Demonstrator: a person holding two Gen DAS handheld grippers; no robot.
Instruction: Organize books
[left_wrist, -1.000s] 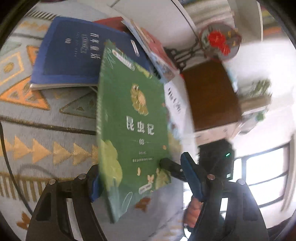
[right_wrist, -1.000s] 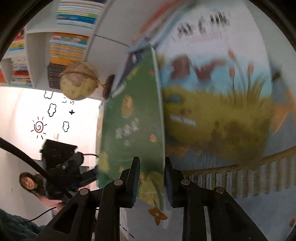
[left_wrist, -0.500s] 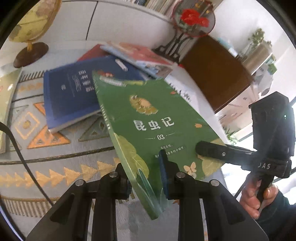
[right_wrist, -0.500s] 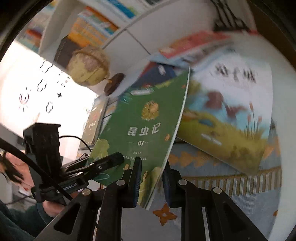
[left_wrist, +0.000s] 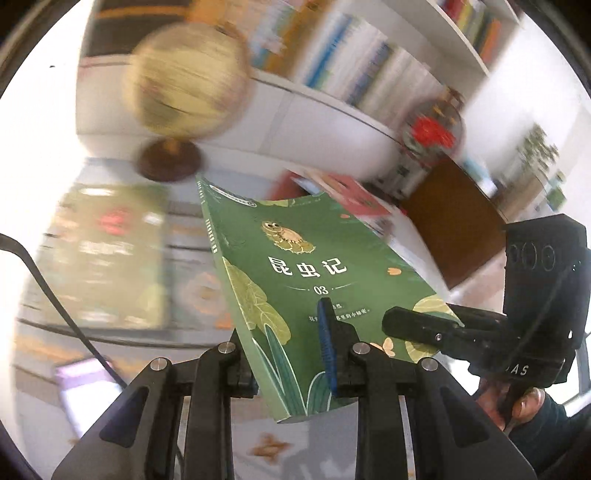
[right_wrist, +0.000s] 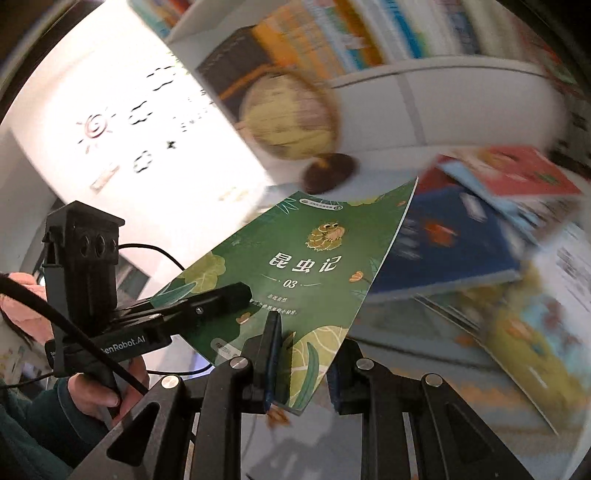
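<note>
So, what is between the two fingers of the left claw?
The green book, its lower edge pinched between the left claw's fingers; this shows in the left wrist view.

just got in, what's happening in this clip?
A person is sorting books with two handheld grippers. Both the left gripper and the right gripper are clamped on the bottom edge of one green book, holding it in the air, front cover up. Behind it sit a globe and a bookshelf. More books, a blue book among them, lie loosely piled on the patterned cloth. The background is motion-blurred.
</note>
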